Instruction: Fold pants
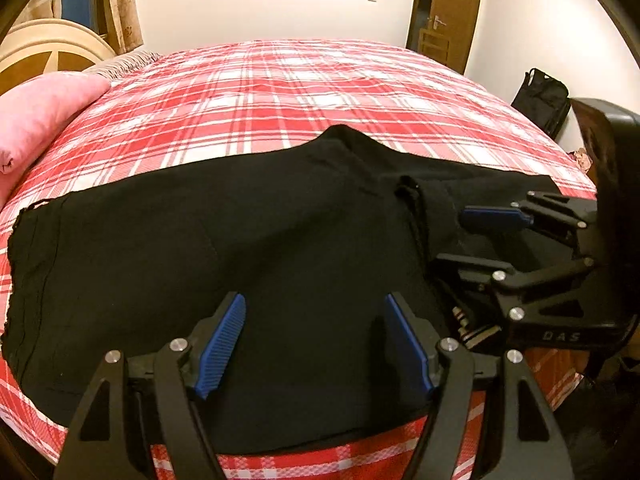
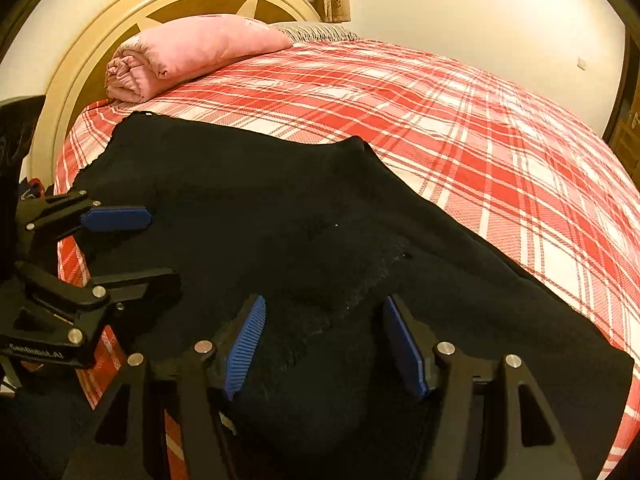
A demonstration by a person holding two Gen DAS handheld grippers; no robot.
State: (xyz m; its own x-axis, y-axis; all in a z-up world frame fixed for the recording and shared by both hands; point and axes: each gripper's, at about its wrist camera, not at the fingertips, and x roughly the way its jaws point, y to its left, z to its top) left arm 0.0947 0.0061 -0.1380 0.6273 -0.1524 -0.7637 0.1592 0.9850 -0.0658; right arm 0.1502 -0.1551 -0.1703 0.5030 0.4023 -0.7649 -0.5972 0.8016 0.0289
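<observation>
Soft, limp black pants [image 1: 240,240] on the bed [image 1: 280,80] need edge grips; left hand-held gripper [image 1: 316,344] and right hand-held gripper [image 2: 324,344] gape empty.

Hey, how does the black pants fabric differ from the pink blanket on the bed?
The pants are black and spread flat along the near edge of the bed; the pink blanket is rolled into a bundle by the headboard. The pants lie under both open grippers; the blanket sits far from them. Both rest on the plaid cover.
</observation>
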